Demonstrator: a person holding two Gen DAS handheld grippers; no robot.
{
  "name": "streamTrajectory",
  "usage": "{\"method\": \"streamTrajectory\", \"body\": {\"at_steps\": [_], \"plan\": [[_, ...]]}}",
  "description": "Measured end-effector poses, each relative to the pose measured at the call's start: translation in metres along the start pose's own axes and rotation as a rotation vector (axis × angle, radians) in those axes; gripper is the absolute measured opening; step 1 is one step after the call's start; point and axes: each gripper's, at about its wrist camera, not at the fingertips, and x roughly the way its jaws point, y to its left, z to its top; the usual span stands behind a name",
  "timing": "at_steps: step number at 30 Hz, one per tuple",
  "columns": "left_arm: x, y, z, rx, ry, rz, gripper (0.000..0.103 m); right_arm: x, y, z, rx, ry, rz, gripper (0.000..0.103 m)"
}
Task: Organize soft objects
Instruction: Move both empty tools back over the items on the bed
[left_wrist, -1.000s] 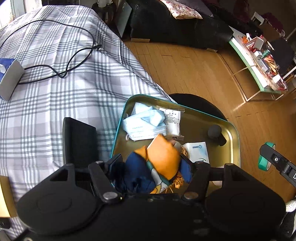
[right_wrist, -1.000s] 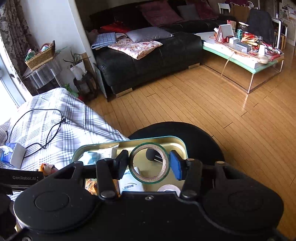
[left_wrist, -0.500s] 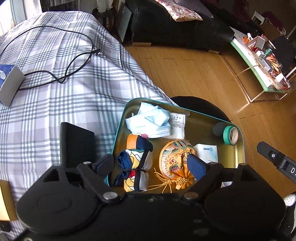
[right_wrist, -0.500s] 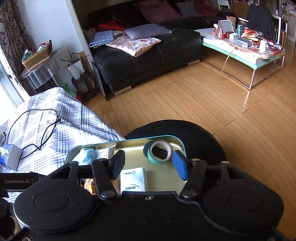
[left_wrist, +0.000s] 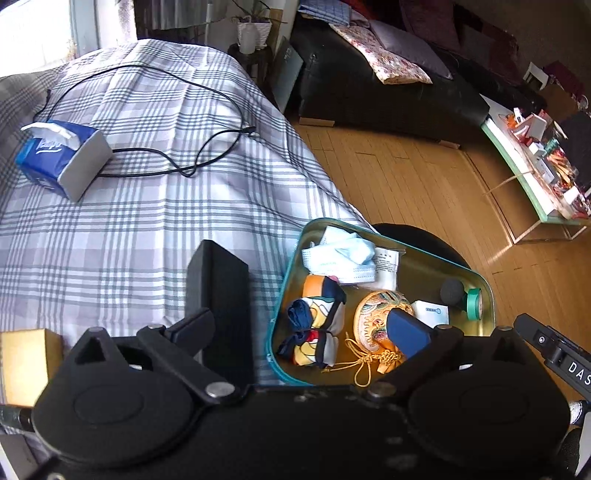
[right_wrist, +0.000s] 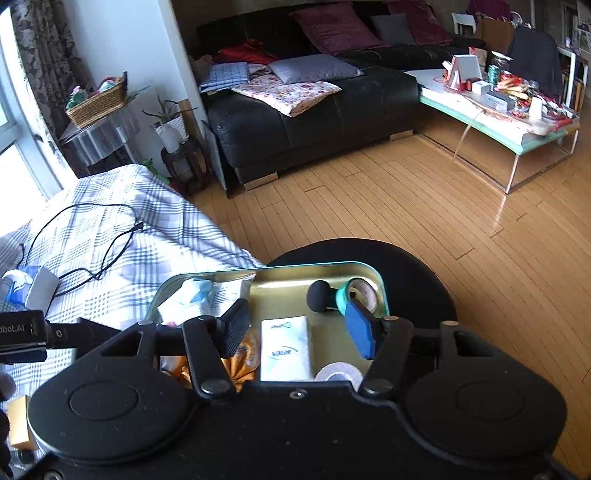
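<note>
A teal-rimmed metal tray (left_wrist: 489, 295) (right_wrist: 273, 267) sits at the bed's edge. In it lie a folded orange and navy scarf (left_wrist: 317, 325), an embroidered pouch with gold tassels (left_wrist: 373, 321), blue face masks (left_wrist: 338, 254) (right_wrist: 192, 295), a white tissue pack (right_wrist: 286, 349) (left_wrist: 430, 314), a green tape roll (left_wrist: 474, 303) (right_wrist: 360, 291), a black ball-ended object (right_wrist: 318, 295) and a white tape roll (right_wrist: 338, 373). My left gripper (left_wrist: 303, 330) is open and empty above the tray's near left. My right gripper (right_wrist: 297, 328) is open and empty above the tissue pack.
A black box (left_wrist: 218, 295) stands on the plaid bed (left_wrist: 147, 221) left of the tray. A tissue box (left_wrist: 62, 155) and a black cable (left_wrist: 184, 162) lie further back. A black round stool (right_wrist: 417, 273) is under the tray's far end. Wooden floor, a black sofa (right_wrist: 314, 122) and a cluttered coffee table (right_wrist: 498, 110) lie beyond.
My left gripper let go of the scarf into the tray and pulled back, open. My right gripper released the green tape roll into the tray's far corner and opened.
</note>
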Motion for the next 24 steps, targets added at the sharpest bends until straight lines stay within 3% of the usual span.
{"method": "streamTrajectory", "body": {"at_steps": [15,24], "plan": [[-0.099,0.122,-0.041,-0.184,-0.120,0.243,0.102,-0.045,0.108,-0.025,-0.187,-0.071,0.163,0.064],[-0.165,0.206,-0.070,-0.277,-0.163,0.354,0.102,-0.059,0.203,-0.067,-0.385,-0.030,0.244,0.064]]}}
